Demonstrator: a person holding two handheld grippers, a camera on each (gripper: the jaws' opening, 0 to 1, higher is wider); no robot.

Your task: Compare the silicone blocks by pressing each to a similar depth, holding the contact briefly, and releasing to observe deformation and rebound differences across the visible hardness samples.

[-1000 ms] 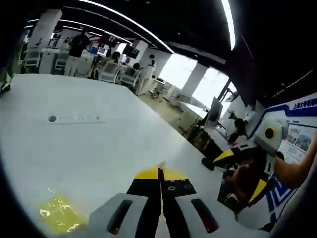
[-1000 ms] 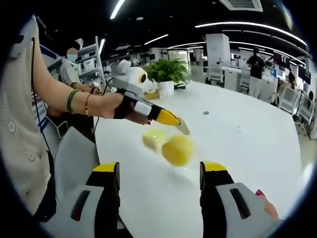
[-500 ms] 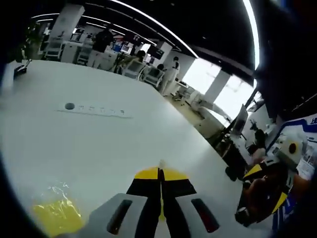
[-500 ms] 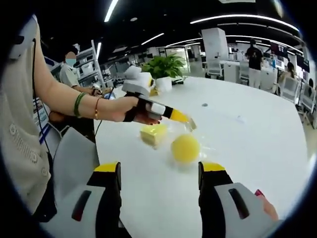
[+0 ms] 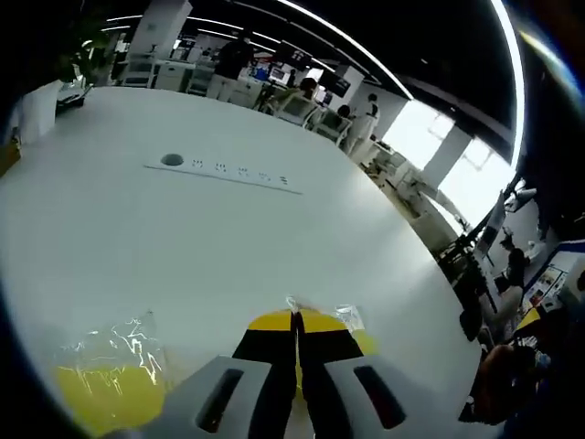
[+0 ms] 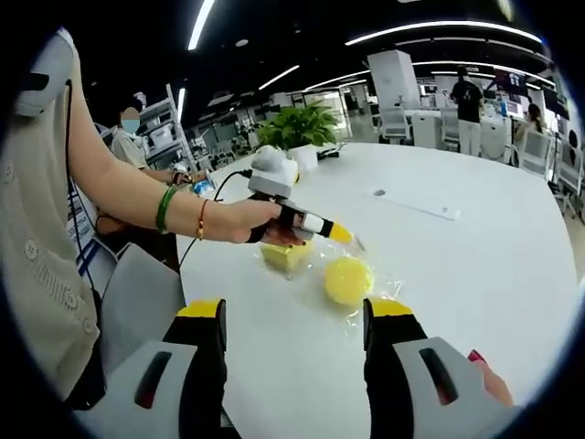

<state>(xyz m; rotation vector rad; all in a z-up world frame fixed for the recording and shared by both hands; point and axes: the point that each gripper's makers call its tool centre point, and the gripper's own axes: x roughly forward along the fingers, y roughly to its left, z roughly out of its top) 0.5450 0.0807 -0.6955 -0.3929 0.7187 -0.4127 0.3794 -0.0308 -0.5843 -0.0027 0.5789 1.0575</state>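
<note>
So the left tool (image 6: 352, 240) has its jaws pressed together with nothing between them, and in the right gripper view its tip hovers just above the round yellow silicone block (image 6: 348, 279), which sits on the white tabletop (image 6: 475, 265) still in a clear plastic wrapper (image 6: 379, 294). A squarer yellow block (image 6: 285, 255) lies just beside it, partly tucked behind the person's hand (image 6: 260, 222). From the left gripper view you can see wrapped yellow silicone (image 5: 105, 389) off to the lower left and a sliver of more yellow peeking right by the closed jaw tips, so I'd say it's lined up for a press but can't tell if it's touching yet. The right tool (image 6: 291, 315) is spread wide and holding nothing, hanging back near the table edge. What worries me: that crinkly film looks slippery, and a narrow closed tip on a rounded top could skid off sideways or shove the block along instead of denting it. The wrapper could also hide the rebound, making any hardness comparison kinda mushy.
</note>
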